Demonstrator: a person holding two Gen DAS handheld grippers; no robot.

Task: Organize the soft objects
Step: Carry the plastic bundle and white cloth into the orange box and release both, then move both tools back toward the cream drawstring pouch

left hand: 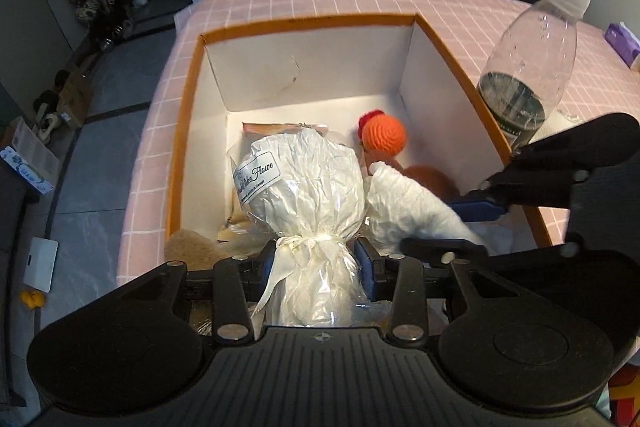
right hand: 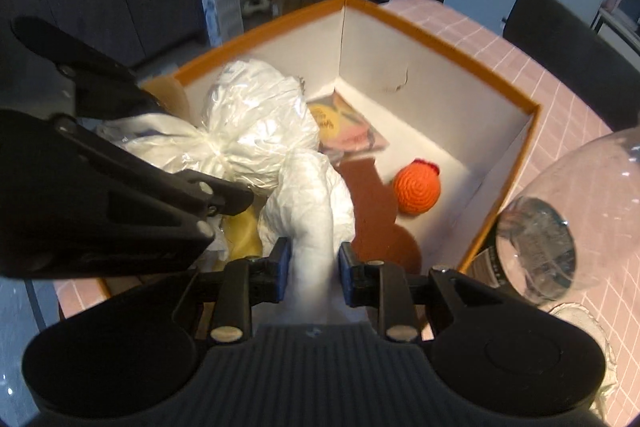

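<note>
Left wrist view: the left gripper clamps the tied neck of the wrapped white bundle. Its long axis runs forward from the jaws, bulb end pointing into the orange-rimmed box. Step in hand: placing.

Right wrist view: the right gripper grips a white cloth roll, likewise pointing forward over the box. The next move likely calls for lowering, then release.

The left hand-held gripper was matte black, with a ribbed central plate bearing a small cross mark, two round lobes at its sides, and flat linkage arms pinned by silver rivets. Its fingers carried blue pads. The right hand-held gripper had the same black ribbed body, silver rivets and blue pads.
</note>
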